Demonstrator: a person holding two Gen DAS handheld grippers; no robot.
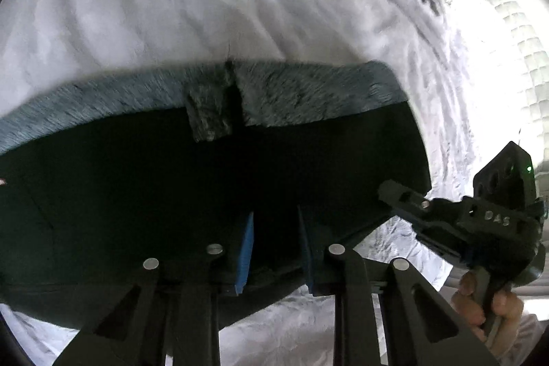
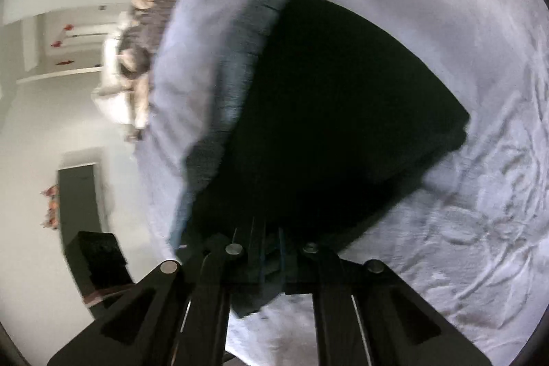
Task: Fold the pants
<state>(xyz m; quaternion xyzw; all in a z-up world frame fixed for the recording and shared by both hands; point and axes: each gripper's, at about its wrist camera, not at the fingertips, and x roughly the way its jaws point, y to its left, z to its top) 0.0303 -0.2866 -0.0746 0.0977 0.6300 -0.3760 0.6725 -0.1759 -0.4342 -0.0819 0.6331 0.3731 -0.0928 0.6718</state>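
The dark pants [image 1: 206,180] lie folded on a pale bedsheet [image 1: 206,6], with a grey ribbed waistband [image 1: 291,95] along the far edge. My left gripper [image 1: 276,249] is shut on the pants' near edge, with dark cloth between its blue pads [image 1: 245,256]. My right gripper [image 1: 405,194] shows at the right, held by a hand, its tip at the pants' right corner. In the right wrist view the right gripper [image 2: 271,249] is shut on the pants [image 2: 343,112], with cloth pinched between its narrow fingers. The waistband [image 2: 236,84] runs along the left side there.
The bedsheet [image 2: 446,228] is wrinkled around the pants. A white quilted mattress edge [image 1: 497,6] shows at the right. A patterned blanket and pillow [image 2: 144,33] lie at the bed's far end. A dark cabinet [image 2: 82,201] and white floor lie beyond the bed's edge.
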